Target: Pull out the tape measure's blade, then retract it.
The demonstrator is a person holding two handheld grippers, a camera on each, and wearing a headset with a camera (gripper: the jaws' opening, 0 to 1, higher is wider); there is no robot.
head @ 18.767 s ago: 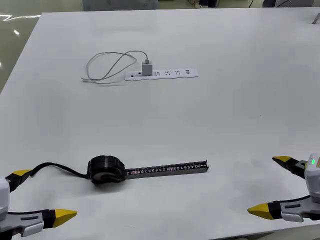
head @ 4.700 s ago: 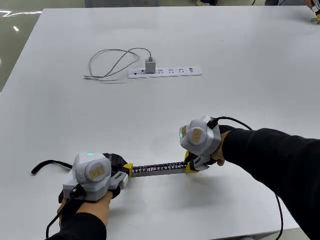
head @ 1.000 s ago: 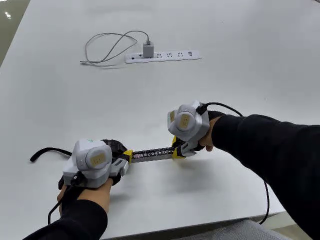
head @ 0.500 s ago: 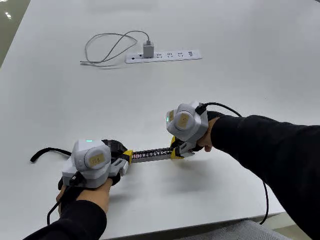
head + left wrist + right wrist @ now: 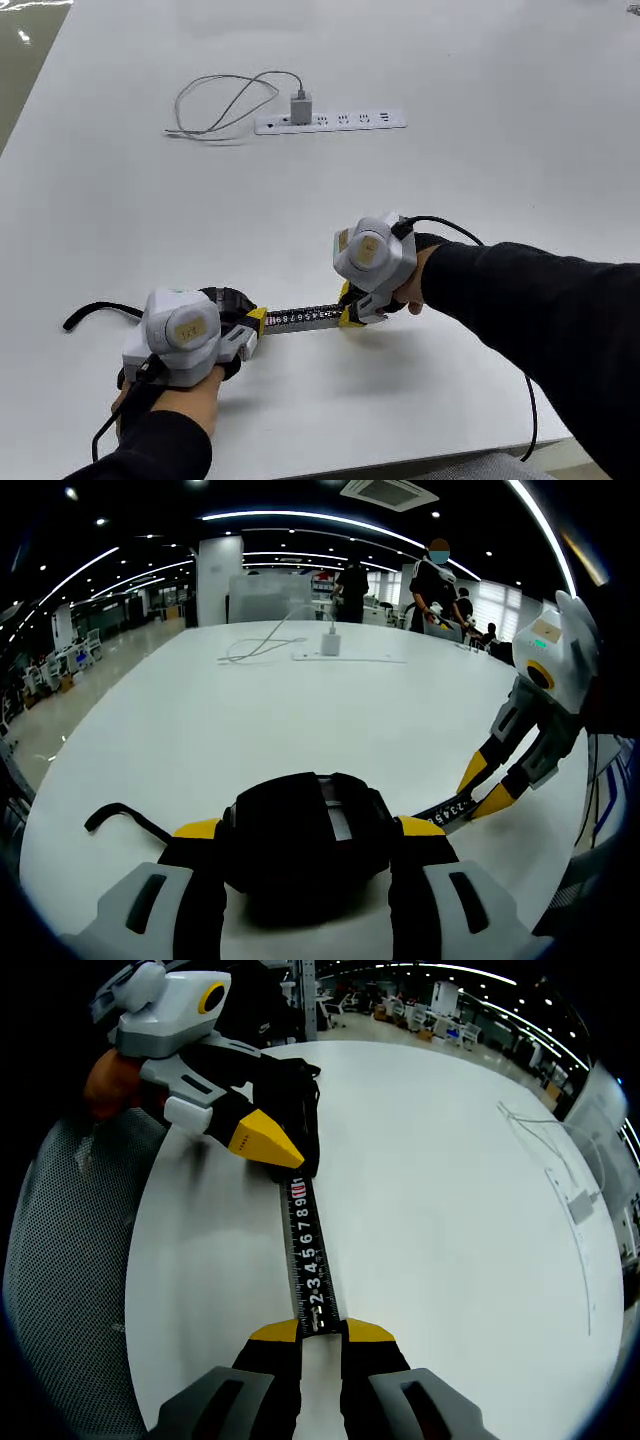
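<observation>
The black tape measure case (image 5: 228, 300) lies near the table's front edge, and my left gripper (image 5: 250, 327) is shut around it. In the left gripper view the case (image 5: 310, 835) sits between the yellow fingertips (image 5: 198, 829) of my left gripper (image 5: 310, 830). A short length of black blade (image 5: 300, 318) runs right from the case to my right gripper (image 5: 347, 316), which is shut on the blade's end. The right gripper view shows the numbered blade (image 5: 306, 1250) leading from my right gripper (image 5: 320, 1332) up to the case (image 5: 290, 1100). A black wrist strap (image 5: 95, 312) trails left.
A white power strip (image 5: 330, 120) with a plugged charger and looped cable (image 5: 225, 105) lies far back on the white table (image 5: 480, 150). The table's front edge runs just below the hands. A mesh chair (image 5: 70, 1260) is beside the table. People (image 5: 437, 575) stand beyond its far end.
The right gripper has moved left toward the case, still holding the blade's end, so the exposed blade is shorter. The left gripper keeps its hold on the case. The head camera shifted slightly.
</observation>
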